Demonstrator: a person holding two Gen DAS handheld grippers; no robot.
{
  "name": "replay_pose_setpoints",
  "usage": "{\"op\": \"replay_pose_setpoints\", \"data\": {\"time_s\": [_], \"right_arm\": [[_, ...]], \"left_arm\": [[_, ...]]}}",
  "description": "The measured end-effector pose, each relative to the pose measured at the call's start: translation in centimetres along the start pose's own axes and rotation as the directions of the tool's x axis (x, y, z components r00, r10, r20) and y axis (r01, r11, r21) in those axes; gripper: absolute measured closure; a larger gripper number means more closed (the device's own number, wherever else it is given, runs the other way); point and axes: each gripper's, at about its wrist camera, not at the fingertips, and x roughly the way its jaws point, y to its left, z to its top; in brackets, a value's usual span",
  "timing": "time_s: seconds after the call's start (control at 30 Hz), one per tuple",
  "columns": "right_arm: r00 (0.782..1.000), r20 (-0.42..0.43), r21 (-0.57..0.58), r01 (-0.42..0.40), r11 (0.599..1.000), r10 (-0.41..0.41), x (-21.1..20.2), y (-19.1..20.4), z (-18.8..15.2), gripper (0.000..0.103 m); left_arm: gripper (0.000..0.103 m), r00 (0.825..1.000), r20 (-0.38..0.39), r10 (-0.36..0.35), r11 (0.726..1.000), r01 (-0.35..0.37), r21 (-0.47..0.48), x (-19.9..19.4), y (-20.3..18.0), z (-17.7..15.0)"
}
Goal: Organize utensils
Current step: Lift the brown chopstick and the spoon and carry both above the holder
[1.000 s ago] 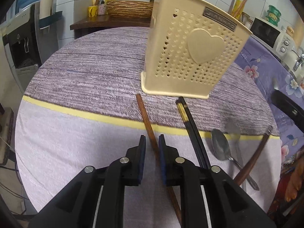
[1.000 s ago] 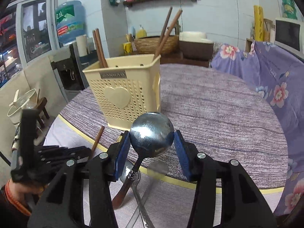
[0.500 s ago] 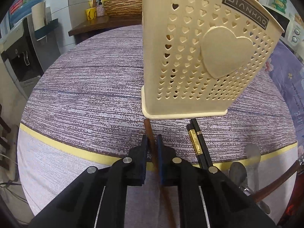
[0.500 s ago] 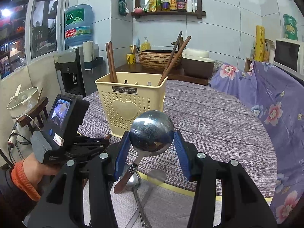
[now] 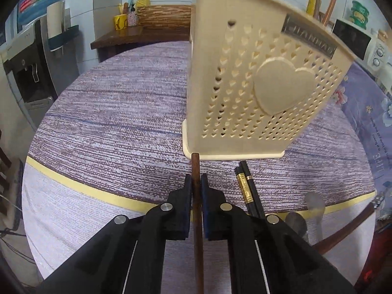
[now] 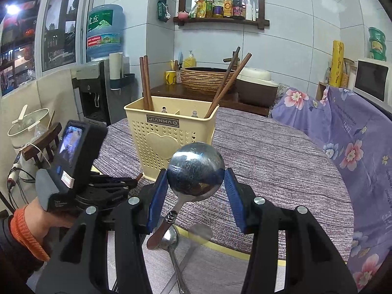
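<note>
My left gripper is shut on a brown wooden chopstick, whose tip reaches the base of the cream utensil holder. A pair of black chopsticks lies to its right. My right gripper is shut on the bowl of a large metal spoon, held above the table with its handle hanging down. The holder stands behind it with several brown chopsticks inside. The left gripper shows at the left of the right wrist view.
Two more spoons and a brown-handled utensil lie on the table near its front edge. A purple floral cloth covers furniture to the right. A water dispenser stands at the left.
My left gripper has closed on the brown chopstick and lifted it off the table, closer to the holder. My right gripper has risen a little with the spoon.
</note>
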Motion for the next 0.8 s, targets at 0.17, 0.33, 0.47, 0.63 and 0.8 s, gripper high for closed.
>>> {"op": "replay_pose_setpoints", "data": {"time_s": [0.17,0.33,0.47,0.63,0.8], "right_arm": [[1.0,0.003,0.004,-0.009,1.0,0.009,-0.4,-0.2,0.1,0.055],[1.0,0.009,0.002,-0.021,1.0,0.021,-0.7,-0.3,0.2,0.055],[0.999,0.014,0.0,-0.034,0.999,0.034,-1.1,-0.2,0.3,0.055],[0.998,0.012,0.003,-0.055,0.999,0.054,-1.3,-0.2,0.5,0.055],[0.998,0.017,-0.002,-0.058,0.998,0.058,-1.6,0.0,0.7,0.055]], "left_arm": [[0.095,0.997,0.067,-0.04,0.999,0.041,-0.017,-3.2,0.1,0.1],[0.095,0.987,0.139,-0.08,0.996,0.085,-0.029,-6.6,0.4,0.3],[0.095,0.974,0.204,-0.101,0.994,0.11,-0.03,-9.4,0.8,0.3],[0.095,0.955,0.268,-0.128,0.99,0.141,-0.031,-12.0,1.4,0.7],[0.095,0.945,0.295,-0.143,0.987,0.158,-0.029,-13.3,1.8,1.0]]}}
